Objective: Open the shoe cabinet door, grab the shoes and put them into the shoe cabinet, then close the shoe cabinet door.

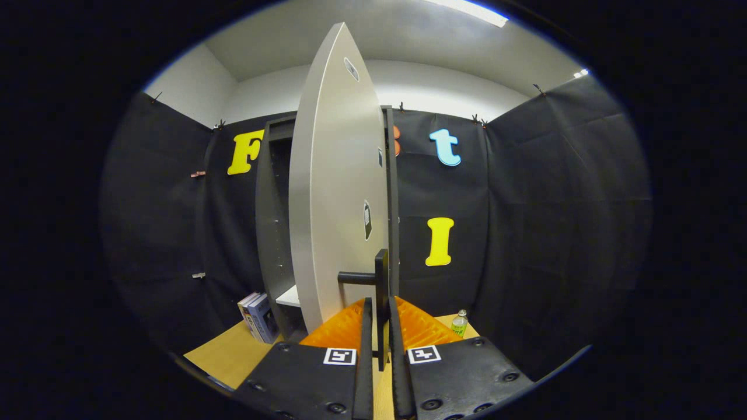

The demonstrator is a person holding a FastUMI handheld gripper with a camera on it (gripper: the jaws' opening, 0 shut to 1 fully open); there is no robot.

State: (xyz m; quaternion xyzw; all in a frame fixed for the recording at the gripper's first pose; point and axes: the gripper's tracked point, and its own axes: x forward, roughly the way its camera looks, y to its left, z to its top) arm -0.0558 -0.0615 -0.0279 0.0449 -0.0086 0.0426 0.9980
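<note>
Gripper (380,326): bottom centre of frame; fingers nearly closed, one on each side of the handle bar, seemingly pressing on it.
Handle (381,280): dark upright bar on a short stub off the door face, lower centre; its lower end sits between the fingers.
Door (338,192): pale grey panel, swung open and seen nearly edge-on, running from top centre down to just above the fingers; a few small stickers on its face.
Cabinet (270,221): dark carcass left of the door, open; a pale shelf (289,296) shows low inside, at lower centre-left.
Shoes: cannot tell where they are; the part of the cabinet interior in view is dark.
Books (258,317): small upright stack at lower left, just beside the cabinet base, on the wood floor (224,356).
Bottle (460,322): small, clear with green label, lower right of centre, standing on the floor beyond the right finger, against the black cloth wall.
</note>
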